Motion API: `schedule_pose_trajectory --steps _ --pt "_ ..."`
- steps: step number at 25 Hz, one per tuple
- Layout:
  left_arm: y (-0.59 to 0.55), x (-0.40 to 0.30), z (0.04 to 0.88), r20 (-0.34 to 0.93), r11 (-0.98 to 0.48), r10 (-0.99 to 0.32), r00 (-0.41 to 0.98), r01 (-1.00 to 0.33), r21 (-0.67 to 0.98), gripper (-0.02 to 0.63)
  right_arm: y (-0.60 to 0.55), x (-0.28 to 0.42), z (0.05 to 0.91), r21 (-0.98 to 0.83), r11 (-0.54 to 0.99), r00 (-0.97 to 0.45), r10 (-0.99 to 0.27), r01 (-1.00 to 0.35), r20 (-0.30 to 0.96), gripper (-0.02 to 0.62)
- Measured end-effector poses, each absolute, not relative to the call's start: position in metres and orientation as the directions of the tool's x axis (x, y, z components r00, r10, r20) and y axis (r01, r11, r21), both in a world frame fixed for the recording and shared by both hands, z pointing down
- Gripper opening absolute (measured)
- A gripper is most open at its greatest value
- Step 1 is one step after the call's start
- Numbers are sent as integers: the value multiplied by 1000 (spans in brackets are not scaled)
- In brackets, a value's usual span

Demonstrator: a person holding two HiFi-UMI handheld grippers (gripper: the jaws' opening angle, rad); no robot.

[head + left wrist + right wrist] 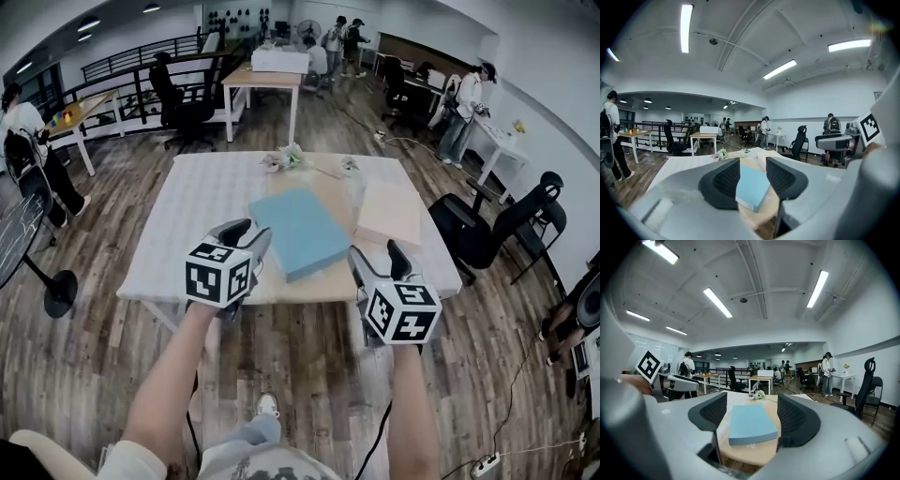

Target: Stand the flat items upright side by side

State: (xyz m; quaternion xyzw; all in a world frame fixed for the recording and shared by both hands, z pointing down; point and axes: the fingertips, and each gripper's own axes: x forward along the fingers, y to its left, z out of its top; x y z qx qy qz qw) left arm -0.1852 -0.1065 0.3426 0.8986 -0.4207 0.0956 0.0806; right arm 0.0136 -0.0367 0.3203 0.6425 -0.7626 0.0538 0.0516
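Observation:
A flat light-blue slab [300,230] lies on a tan board [330,195] on the white-covered table [202,211]. To its right lies a flat pale-pink slab [389,214]. My left gripper [249,234] hovers at the blue slab's near left corner and my right gripper [377,258] at its near right corner. In the left gripper view the left gripper [753,176] stands open, with the blue slab [752,187] seen beyond the gap and untouched. The right gripper [752,416] also stands open, looking along the blue slab [752,423] and the board [750,452].
Small flower bunches [286,159] and a clear wrapped bit [349,167] sit at the table's far edge. A black office chair [473,234] stands right of the table and a fan base [58,291] to its left. People and desks fill the room behind.

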Motion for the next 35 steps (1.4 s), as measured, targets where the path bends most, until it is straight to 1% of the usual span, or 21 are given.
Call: schedule_pose_trajectory --steps 2,8,14,18,24,26,31,35 --pt "-135 -187 342 242 -634 -739 628 -771 64 172 -65 12 320 -10 164 -163 -974 -986 158 356" --pt "-210 -198 344 251 -631 -740 624 -773 65 172 -137 0 322 -5 207 -204 -961 -978 187 419" --pt "-260 -202 353 262 -624 -740 619 -777 75 198 -190 0 326 -11 206 -204 -958 -979 204 422" --pt "-284 -204 354 263 -628 -736 624 -774 79 199 -216 -5 326 -10 223 -220 -952 -975 212 431" --pt "-312 -210 365 275 -604 -750 602 -792 88 202 -247 -8 341 -5 265 -257 -931 -964 258 431" --pt "-323 -211 372 283 -591 -757 589 -802 86 221 -260 -8 350 -6 284 -274 -922 -959 272 431" --pt "-345 -213 388 304 -551 -780 547 -831 80 222 -295 -8 367 -23 345 -337 -895 -938 293 431" --pt "-356 -216 395 323 -492 -809 490 -867 81 222 -324 -7 377 -49 423 -415 -851 -905 322 431"
